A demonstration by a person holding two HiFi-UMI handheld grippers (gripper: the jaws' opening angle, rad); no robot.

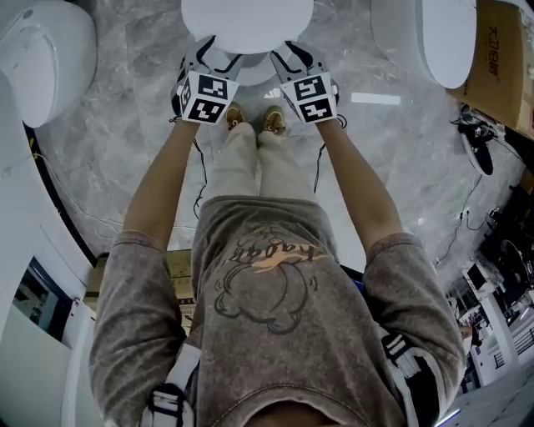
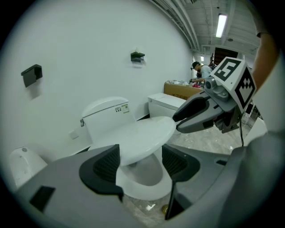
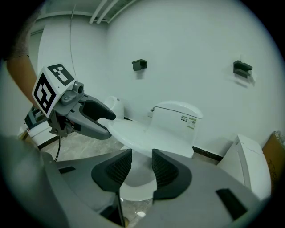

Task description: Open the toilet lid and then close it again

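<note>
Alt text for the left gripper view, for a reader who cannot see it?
The left gripper, jaws open, frames a white toilet whose lid is partly raised above the bowl. The right gripper is at the lid's right edge; contact is unclear.

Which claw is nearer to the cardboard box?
Right. The right claw is at the toilet lid on the side of the cardboard box; the left claw is at the lid's far side.
</note>
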